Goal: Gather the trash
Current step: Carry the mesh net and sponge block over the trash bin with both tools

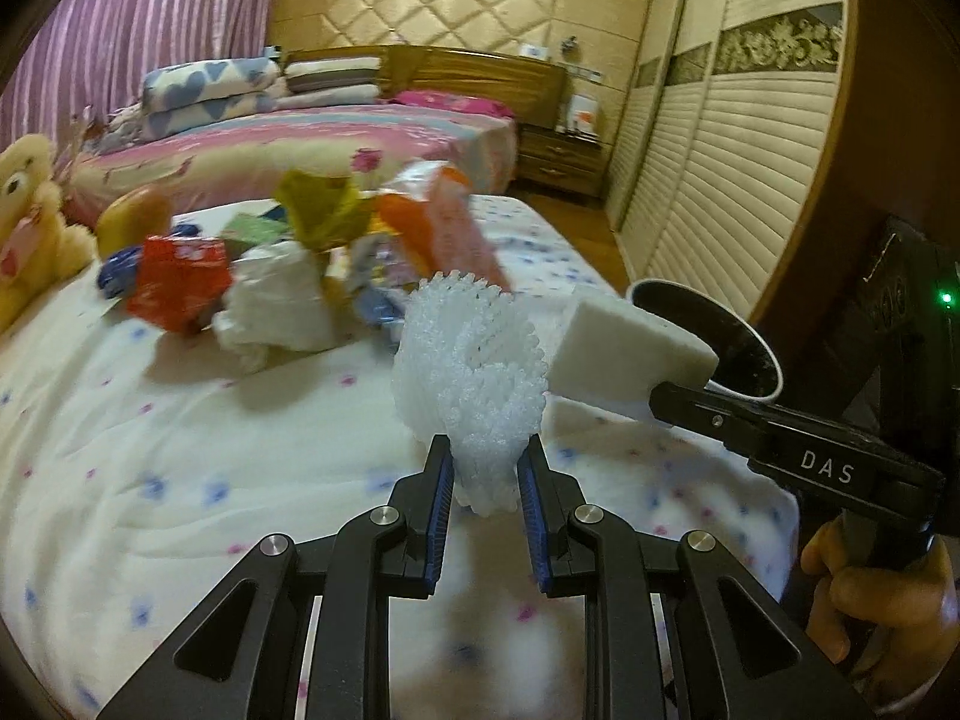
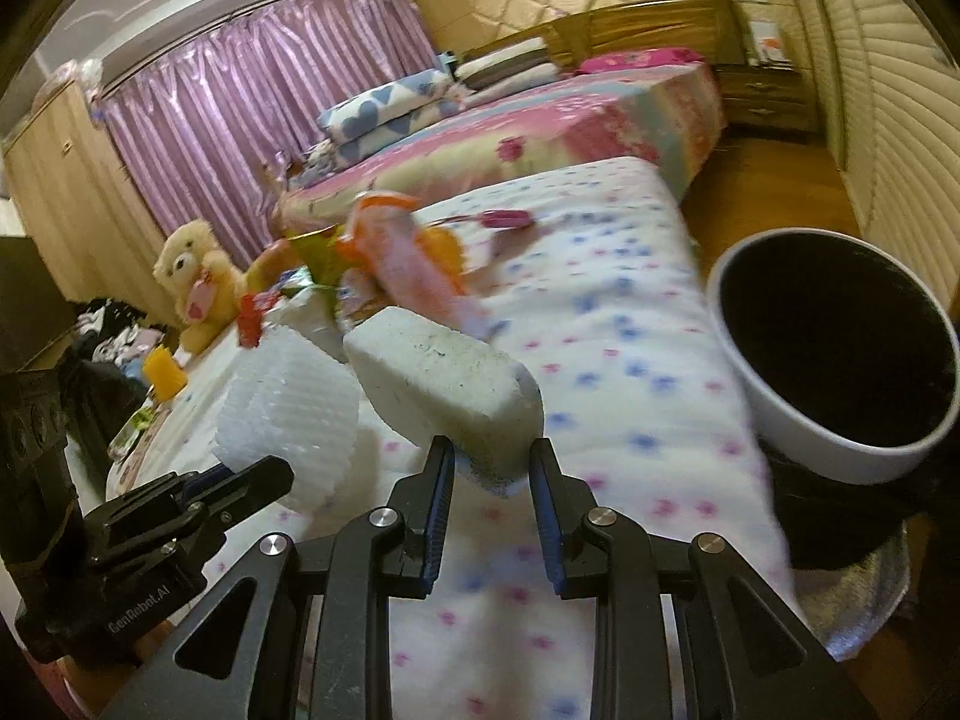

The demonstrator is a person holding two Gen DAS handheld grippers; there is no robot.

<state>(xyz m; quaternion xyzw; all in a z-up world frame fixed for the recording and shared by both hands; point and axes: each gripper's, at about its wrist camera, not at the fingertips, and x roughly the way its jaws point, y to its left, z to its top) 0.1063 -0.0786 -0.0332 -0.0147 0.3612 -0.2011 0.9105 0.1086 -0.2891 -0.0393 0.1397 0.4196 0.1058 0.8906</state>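
The left gripper [image 1: 483, 480] pinches a white foam net [image 1: 471, 372]; the right gripper [image 2: 492, 468] clamps a white foam block [image 2: 441, 369] by one end. Both pieces hang clear of the spotted sheet [image 1: 180, 450] — lifted, probably, for the white bin [image 2: 834, 354] just right of them. More wrappers [image 1: 180, 285] lie heaped farther back, beside a teddy bear [image 1: 27, 222].

My left gripper [image 1: 483, 468] points forward and downward, its blue-padded jaws pinched narrow on a wad of white foam netting [image 1: 474, 372]. My right gripper [image 2: 492, 468] sits just to its right, angled down the same way, jaws clamped on a white foam block [image 2: 444, 378]. My right hand [image 1: 882, 594] wraps its handle.
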